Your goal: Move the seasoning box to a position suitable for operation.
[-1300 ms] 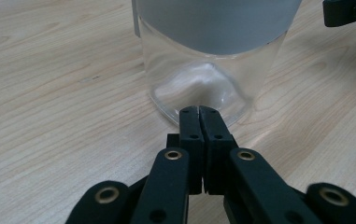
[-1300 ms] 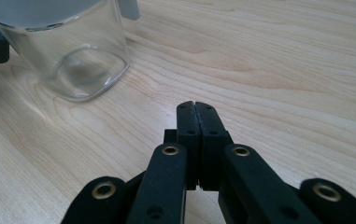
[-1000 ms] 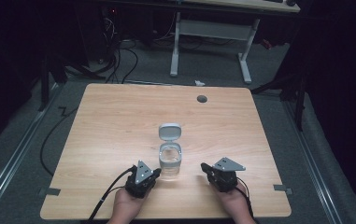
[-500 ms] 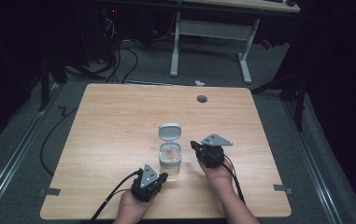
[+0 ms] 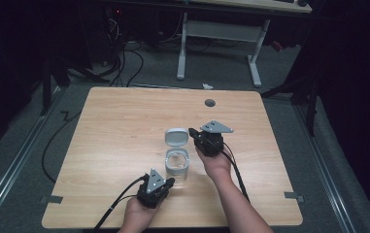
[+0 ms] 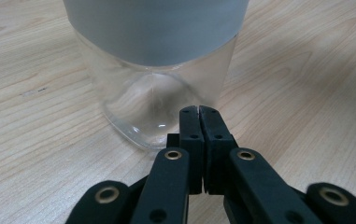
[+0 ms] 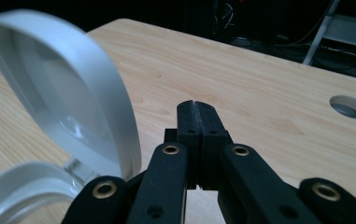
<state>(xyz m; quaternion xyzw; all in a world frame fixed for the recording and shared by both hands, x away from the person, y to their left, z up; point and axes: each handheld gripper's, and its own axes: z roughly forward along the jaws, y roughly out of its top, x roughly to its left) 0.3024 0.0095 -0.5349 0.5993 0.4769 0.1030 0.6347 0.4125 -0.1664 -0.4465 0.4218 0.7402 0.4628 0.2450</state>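
A clear square container (image 5: 177,162) with a grey rim stands near the middle of the wooden table (image 5: 124,126), its grey hinged lid (image 5: 176,137) flipped up behind it. In the left gripper view the container (image 6: 157,70) is close ahead of my left gripper (image 6: 199,110), whose jaws are pressed together and empty. My left gripper (image 5: 169,181) sits just in front of the container, near the table's front edge. My right gripper (image 5: 192,133) is beside the raised lid, on its right. Its jaws (image 7: 195,106) are shut with nothing between them, the lid (image 7: 68,93) standing to their left.
A round cable hole (image 5: 210,103) lies in the tabletop at the back right, also seen as a hole (image 7: 350,106) in the right gripper view. Black cables trail from both grippers over the front edge. Behind the table are desk legs (image 5: 182,43) and floor cables.
My right gripper has moved forward from the front of the table to the lid's right side. My left gripper has drawn back toward the front edge, still facing the container.
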